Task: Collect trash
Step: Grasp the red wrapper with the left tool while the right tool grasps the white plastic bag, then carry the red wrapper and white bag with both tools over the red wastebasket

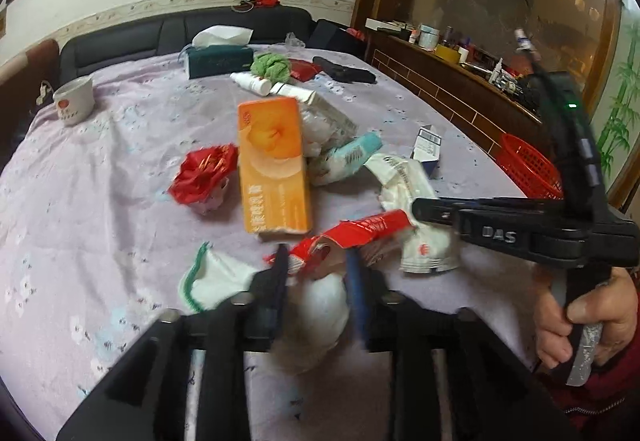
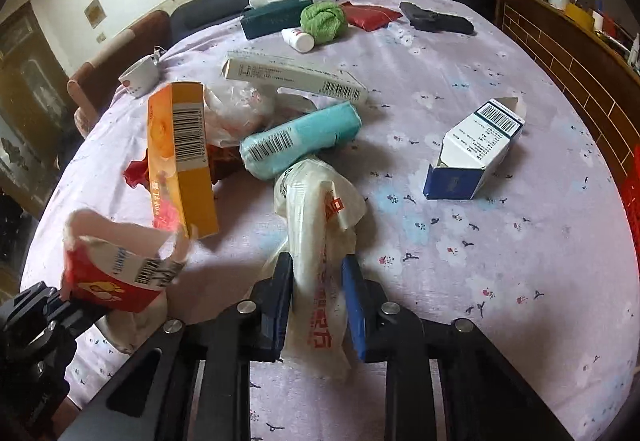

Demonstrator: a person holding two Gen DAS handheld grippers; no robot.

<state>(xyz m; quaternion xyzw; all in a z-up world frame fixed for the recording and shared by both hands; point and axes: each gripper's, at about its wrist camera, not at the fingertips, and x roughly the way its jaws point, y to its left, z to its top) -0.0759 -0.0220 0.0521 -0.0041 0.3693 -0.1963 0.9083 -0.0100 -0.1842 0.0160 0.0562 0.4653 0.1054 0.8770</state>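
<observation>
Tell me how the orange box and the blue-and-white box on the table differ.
The orange box is long, slim and looks closed; the blue-and-white box is shorter, squatter and open, its end flap up. The orange box sits in the pile against a clear plastic bag; the blue-and-white box lies alone on the tablecloth, apart from the rest. The orange box's barcode runs down a narrow side; the blue-and-white box's sits near its open end. Both are cardboard cartons.

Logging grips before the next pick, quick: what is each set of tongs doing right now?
Left tongs: holding a torn red-and-white wrapper.
Right tongs: closed on a white plastic bag with red print.
</observation>
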